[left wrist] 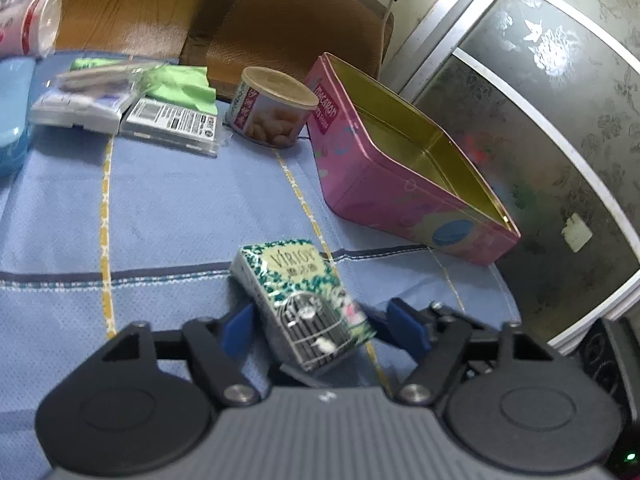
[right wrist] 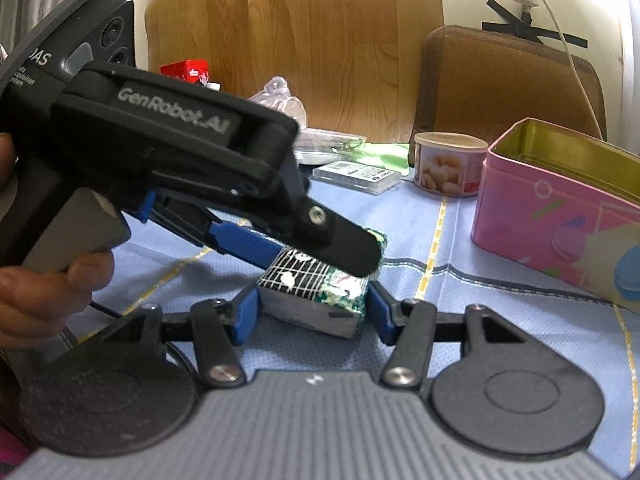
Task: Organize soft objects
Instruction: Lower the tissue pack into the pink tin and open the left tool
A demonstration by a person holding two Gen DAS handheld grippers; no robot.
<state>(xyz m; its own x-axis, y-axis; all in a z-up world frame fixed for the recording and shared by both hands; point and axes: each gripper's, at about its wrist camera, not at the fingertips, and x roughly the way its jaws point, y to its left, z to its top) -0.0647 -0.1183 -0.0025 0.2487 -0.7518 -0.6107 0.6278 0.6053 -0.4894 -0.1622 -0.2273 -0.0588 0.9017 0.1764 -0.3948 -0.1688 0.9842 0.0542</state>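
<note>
A glossy, film-wrapped tissue pack [left wrist: 304,300] lies on the matt woven cloth [left wrist: 168,216] covering the tabletop. Beside it, a pink metal tin [left wrist: 384,184] shows a shiny gold interior. Varnished wood panelling [right wrist: 320,40] gleams behind matt black plastic tools.

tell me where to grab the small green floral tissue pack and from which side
Grip the small green floral tissue pack across its two long, flat side faces, near the middle, coming in low along the blue tablecloth from its short birdcage-printed end. It lies flat, so those parallel sides suit the pads; it is soft, so squeeze gently.
</note>
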